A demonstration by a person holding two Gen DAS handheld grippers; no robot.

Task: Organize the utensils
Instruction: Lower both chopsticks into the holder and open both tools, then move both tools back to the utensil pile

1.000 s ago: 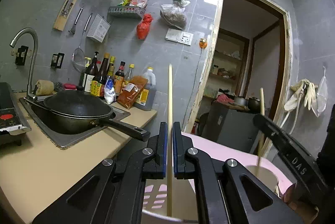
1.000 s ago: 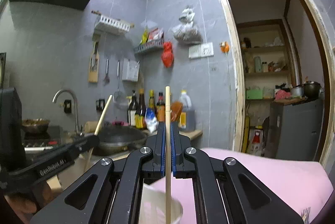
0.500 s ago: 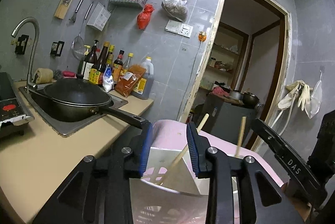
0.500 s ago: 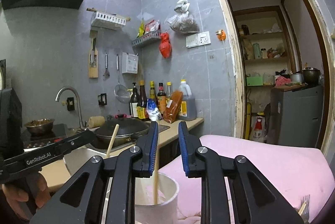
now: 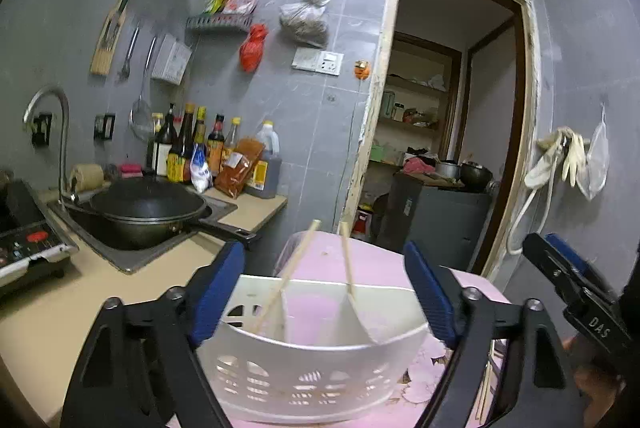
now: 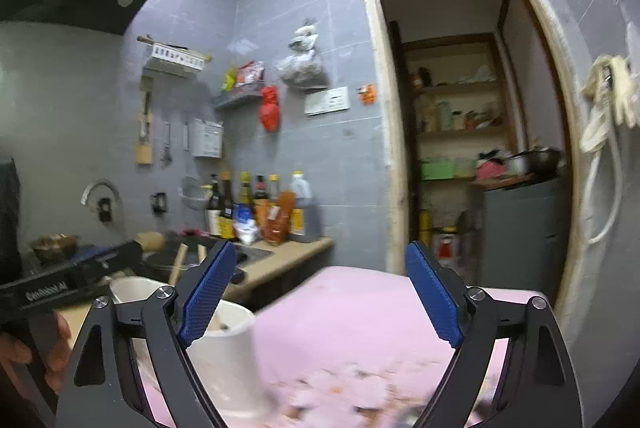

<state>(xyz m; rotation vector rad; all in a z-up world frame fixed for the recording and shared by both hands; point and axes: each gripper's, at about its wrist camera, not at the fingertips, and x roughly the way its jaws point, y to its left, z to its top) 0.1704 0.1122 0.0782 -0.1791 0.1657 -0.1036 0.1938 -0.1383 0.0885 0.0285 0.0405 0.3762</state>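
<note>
A white slotted utensil holder (image 5: 316, 368) stands on the pink table (image 5: 380, 264). Two wooden chopsticks lean inside it, one to the left (image 5: 288, 274) and one to the right (image 5: 347, 260). My left gripper (image 5: 324, 292) is open and empty, its jaws spread wide on either side of the holder's rim. In the right wrist view the holder (image 6: 224, 348) sits low on the left and the chopstick tops (image 6: 178, 264) show behind the left finger. My right gripper (image 6: 318, 304) is open and empty above the pink table (image 6: 360, 320). The other gripper (image 5: 576, 292) shows at the right edge.
A beige counter (image 5: 80, 292) on the left holds a sink with a black wok (image 5: 148, 206), sauce bottles (image 5: 212, 152) and a stove (image 5: 28, 248). An open doorway (image 5: 448, 132) lies behind the table. Loose utensils (image 5: 486, 384) lie on the table at the right.
Both grippers held a chopstick upright a second ago. Each opened and let its chopstick drop into the white holder, then opened wide. The right gripper has drawn back to the right.
</note>
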